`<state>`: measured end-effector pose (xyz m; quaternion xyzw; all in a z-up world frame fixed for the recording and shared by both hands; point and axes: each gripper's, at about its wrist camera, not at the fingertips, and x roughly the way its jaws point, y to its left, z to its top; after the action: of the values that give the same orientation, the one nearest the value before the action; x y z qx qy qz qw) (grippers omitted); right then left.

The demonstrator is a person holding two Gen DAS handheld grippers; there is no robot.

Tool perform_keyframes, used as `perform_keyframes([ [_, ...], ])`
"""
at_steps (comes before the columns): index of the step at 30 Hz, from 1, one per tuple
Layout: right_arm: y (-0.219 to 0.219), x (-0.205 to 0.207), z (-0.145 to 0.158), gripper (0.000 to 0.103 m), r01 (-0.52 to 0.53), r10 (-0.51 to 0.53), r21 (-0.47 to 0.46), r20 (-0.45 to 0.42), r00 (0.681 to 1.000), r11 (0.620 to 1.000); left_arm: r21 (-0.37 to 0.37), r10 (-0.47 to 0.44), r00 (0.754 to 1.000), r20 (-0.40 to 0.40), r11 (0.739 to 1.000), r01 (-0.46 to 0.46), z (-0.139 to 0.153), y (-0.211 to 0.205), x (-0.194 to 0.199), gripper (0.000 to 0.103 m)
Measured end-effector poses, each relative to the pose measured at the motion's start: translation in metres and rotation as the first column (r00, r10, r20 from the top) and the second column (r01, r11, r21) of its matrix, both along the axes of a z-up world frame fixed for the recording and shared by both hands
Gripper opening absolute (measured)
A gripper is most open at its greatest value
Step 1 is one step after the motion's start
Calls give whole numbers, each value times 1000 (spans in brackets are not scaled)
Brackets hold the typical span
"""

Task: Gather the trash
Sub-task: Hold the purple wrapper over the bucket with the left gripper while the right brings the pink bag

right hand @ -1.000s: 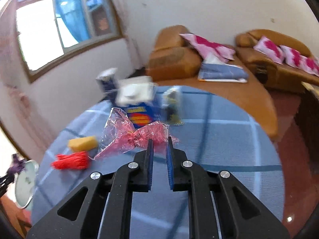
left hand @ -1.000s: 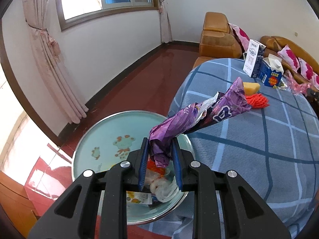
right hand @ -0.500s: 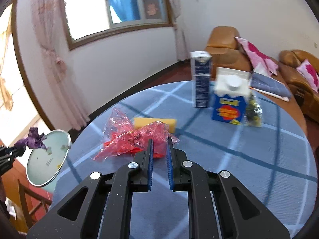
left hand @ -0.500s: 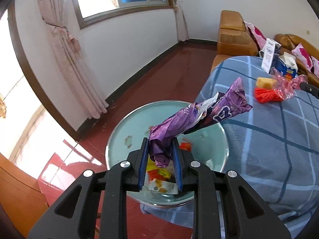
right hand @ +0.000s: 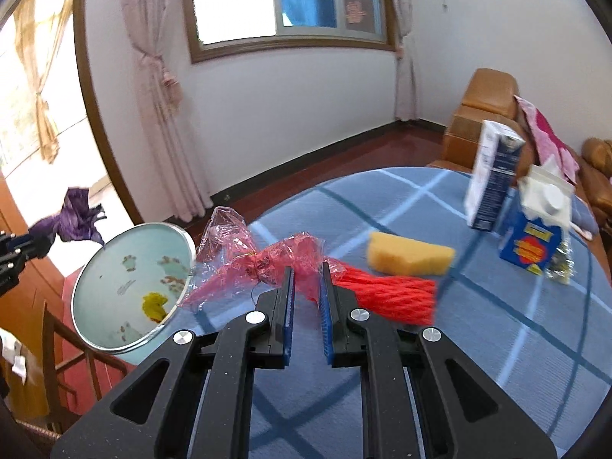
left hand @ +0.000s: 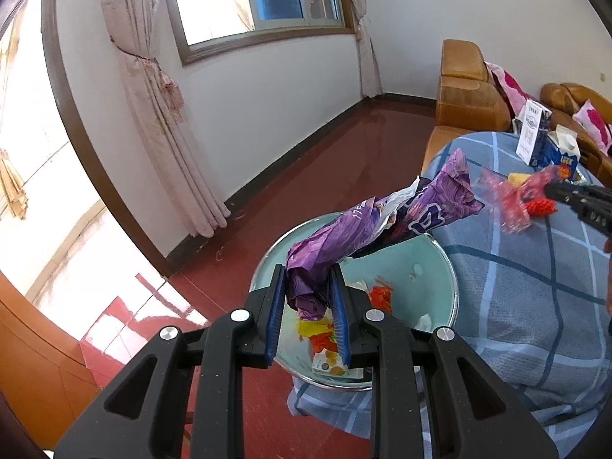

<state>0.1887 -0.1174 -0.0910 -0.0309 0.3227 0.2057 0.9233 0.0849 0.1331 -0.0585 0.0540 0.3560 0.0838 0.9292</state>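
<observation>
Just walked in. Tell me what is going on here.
A person with a gripper in each hand is clearing trash off a table covered in a blue checked cloth. The left gripper is shut on a crumpled purple wrapper, held over a round basin that already has scraps in it. The right gripper is shut on a pink plastic wrapper above the table, near the basin. A red net, a yellow sponge and two cartons are on the table.

The right gripper [right hand: 306,287] jaws pinch a pink plastic wrapper [right hand: 264,264] above the blue checked table [right hand: 478,344].
</observation>
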Motion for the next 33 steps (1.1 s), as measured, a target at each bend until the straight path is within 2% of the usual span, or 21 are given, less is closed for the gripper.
perform_keyframes([
  [12, 50, -3, -2, 13, -102, 103, -36, 15, 995, 994, 2, 47, 999, 24, 999, -47, 4, 21, -10, 23],
  [23, 72, -3, -3, 13, -150, 151, -43, 17, 988, 988, -8, 102, 994, 40, 995, -102, 4, 34, -14, 23],
  [33, 83, -4, -4, 13, -177, 178, -44, 16, 984, 983, -16, 115, 993, 39, 993, -115, 3, 39, -16, 23],
])
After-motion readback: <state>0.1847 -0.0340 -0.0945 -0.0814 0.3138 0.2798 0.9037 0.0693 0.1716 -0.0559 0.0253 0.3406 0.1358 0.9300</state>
